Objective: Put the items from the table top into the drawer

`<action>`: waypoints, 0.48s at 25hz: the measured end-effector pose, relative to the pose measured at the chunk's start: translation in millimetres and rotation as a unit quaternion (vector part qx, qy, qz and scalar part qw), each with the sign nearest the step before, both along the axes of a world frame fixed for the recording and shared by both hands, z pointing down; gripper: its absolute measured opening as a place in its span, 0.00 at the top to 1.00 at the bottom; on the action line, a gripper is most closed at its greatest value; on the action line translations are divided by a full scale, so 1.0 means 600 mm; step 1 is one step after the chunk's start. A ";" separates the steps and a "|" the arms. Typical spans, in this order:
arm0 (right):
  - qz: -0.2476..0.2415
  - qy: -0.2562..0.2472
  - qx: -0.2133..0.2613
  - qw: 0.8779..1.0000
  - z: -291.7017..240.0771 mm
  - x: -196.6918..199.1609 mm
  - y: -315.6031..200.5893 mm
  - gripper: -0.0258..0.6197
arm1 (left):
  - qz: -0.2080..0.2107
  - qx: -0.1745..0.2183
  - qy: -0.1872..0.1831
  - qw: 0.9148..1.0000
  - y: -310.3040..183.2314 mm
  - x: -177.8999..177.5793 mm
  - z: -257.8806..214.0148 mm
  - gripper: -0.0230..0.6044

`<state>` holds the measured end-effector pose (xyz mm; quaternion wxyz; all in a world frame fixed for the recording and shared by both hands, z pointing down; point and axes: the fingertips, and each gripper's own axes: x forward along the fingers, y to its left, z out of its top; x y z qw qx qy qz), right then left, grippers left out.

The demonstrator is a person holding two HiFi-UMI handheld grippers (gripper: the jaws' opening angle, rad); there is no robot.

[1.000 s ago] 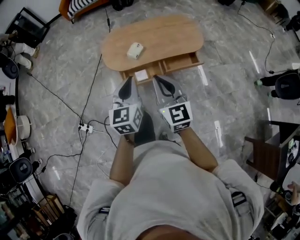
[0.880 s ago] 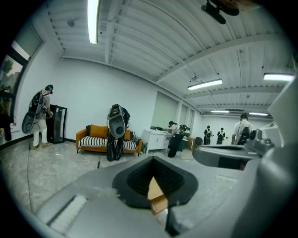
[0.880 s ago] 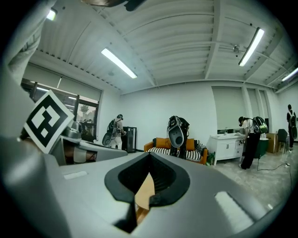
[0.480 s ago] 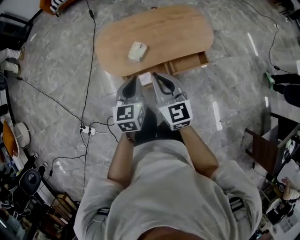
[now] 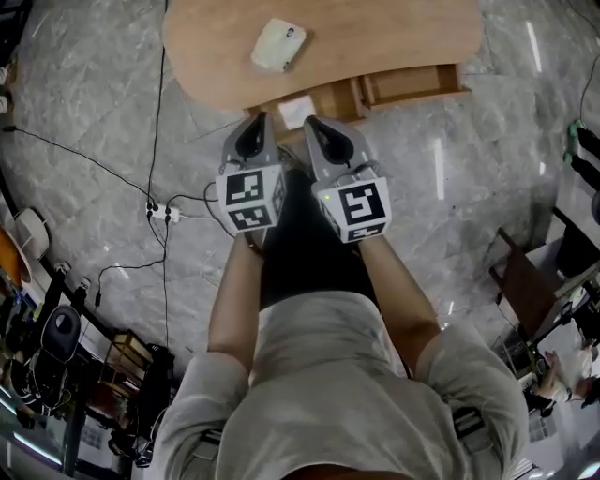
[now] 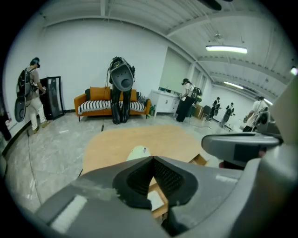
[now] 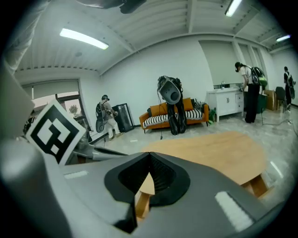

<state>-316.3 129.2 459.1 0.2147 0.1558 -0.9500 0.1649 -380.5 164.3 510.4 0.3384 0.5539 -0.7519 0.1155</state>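
- Well, the white item [image 5: 278,44] lies on the desk [image 5: 394,33], near its front edge and left of the middle.
- An open drawer [image 5: 413,82] juts out from under that front edge.
- Left gripper [image 5: 255,120] and right gripper [image 5: 310,122] hover side by side just short of the desk — fingers of both clenched, grasping nothing.

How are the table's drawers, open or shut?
Open. The right drawer and left drawer both stick out past the table edge; something white lies in the left one.

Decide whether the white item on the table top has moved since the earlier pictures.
No. The white item still lies at the same spot on the table top, just behind the open drawer; only the view has drawn closer.
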 end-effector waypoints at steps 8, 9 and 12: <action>0.003 0.015 -0.013 1.000 0.122 -0.029 -0.078 0.95 | 0.010 -0.060 -0.013 0.998 -0.046 -0.043 0.151 0.93; 0.001 0.018 -0.015 1.000 0.132 -0.029 -0.089 0.95 | 0.022 -0.071 -0.026 0.997 -0.057 -0.048 0.162 0.93; -0.007 0.033 -0.029 0.999 0.170 -0.030 -0.116 0.95 | 0.045 -0.096 -0.037 0.994 -0.090 -0.069 0.204 0.86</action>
